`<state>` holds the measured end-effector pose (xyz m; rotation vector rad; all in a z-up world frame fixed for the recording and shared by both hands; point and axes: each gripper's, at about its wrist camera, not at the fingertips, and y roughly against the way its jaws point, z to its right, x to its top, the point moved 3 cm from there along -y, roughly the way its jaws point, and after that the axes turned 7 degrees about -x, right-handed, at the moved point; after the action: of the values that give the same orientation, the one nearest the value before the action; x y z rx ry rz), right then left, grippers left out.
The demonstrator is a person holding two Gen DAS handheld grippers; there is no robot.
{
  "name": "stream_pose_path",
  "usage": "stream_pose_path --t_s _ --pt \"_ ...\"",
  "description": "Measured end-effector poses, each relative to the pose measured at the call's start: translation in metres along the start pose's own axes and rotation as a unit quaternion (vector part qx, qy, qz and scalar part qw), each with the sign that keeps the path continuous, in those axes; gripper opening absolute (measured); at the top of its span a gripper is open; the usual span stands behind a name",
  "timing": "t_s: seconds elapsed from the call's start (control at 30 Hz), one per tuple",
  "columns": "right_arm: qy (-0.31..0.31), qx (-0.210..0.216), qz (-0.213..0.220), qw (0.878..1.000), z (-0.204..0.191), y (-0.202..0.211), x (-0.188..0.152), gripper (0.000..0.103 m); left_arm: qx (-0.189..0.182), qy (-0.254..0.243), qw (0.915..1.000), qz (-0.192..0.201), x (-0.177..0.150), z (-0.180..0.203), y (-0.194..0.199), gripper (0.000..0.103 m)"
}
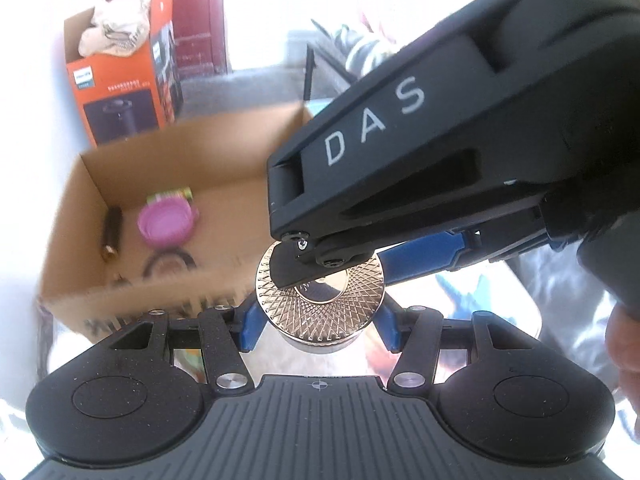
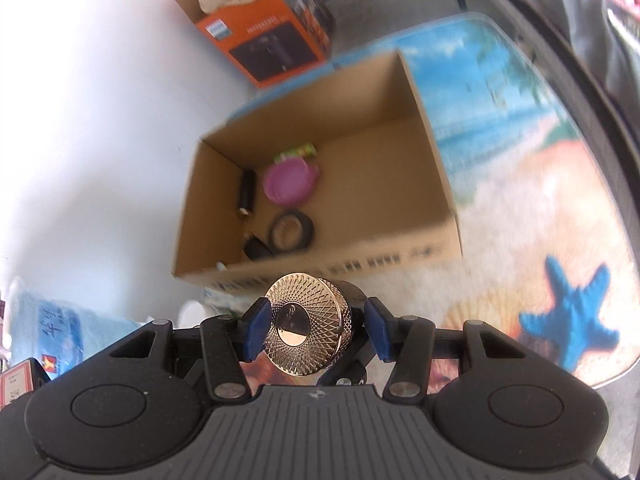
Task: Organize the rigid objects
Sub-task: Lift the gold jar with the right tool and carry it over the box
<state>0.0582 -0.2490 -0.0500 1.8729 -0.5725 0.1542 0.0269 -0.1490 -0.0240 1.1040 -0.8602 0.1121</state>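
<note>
Between the blue pads of both grippers sits a gold cap (image 1: 320,300), its engraved disc facing the cameras. Left gripper (image 1: 318,330) and right gripper (image 2: 316,330) each clench it from the sides. Just beyond lies an open cardboard box (image 2: 424,120) on a beach-print mat (image 2: 520,208), holding a pink lid (image 2: 290,182), a black ring (image 2: 291,230) and a dark tube (image 2: 248,188). An orange carton (image 2: 260,40) stands behind. Motion blur smears the box contents; the right gripper's body blocks much of the left view.
</note>
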Motion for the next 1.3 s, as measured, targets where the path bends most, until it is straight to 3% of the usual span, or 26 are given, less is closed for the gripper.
stream_pose_path --t_s 0.17,0.33,0.7,0.9,1.1,1.3 --pt "0.027 0.004 0.028 0.999 -0.026 0.014 0.028 0.055 0.012 0.02 0.9996 0.018 0.033 -0.013 0.009 0.055" --pt "0.037 0.021 0.026 0.999 -0.038 -0.003 0.062 0.054 0.034 0.043 0.9982 0.026 0.052 -0.033 -0.002 0.055" --pt "0.036 0.053 -0.037 0.997 -0.034 -0.089 0.143 0.051 0.067 0.129 0.9891 -0.023 0.096 -0.081 -0.064 0.055" --pt "0.078 0.04 -0.066 0.994 -0.041 -0.14 0.183 0.051 0.07 0.172 0.9813 -0.049 0.117 -0.112 -0.106 0.055" --pt "0.101 0.039 -0.102 0.989 -0.034 -0.179 0.205 0.051 0.085 0.188 0.9758 -0.073 0.124 -0.121 -0.138 0.055" --pt "0.126 0.025 -0.142 0.981 -0.023 -0.207 0.213 0.051 0.07 0.205 0.9713 -0.098 0.12 -0.123 -0.162 0.055"
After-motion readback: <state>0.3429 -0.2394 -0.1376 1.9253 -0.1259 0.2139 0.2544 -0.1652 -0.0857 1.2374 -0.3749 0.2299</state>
